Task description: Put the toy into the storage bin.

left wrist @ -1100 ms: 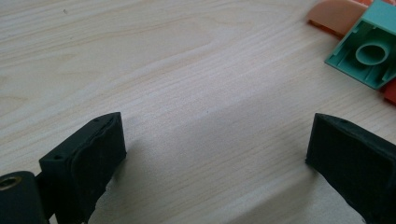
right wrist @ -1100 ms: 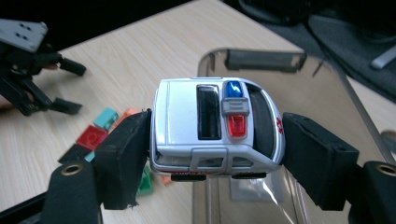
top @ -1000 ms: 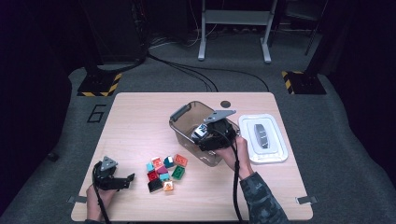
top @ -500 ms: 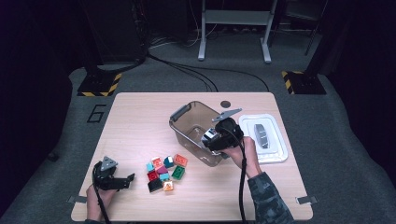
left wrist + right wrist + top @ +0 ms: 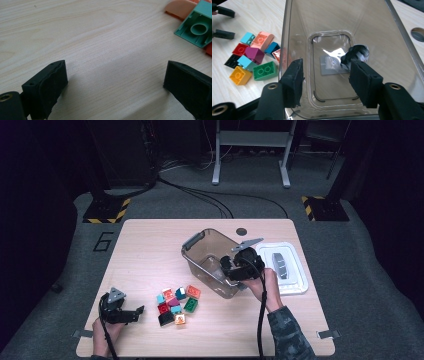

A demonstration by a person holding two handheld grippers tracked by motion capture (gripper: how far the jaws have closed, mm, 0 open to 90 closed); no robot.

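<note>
Clear plastic bin [image 5: 207, 257] now sits tipped beside the bricks [image 5: 176, 303] on the worktop; since a second ago my right gripper [image 5: 325, 82] has shifted along its rim, fingers closing, one inside the wall, not yet pinching. Left gripper [image 5: 115, 82] waits wide, empty.

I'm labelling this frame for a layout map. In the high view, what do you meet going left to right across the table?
Left tool → pile of coloured bricks → clear plastic bin → right tool, at the bin's near wall → white lid lying flat at the table's right side.
</note>
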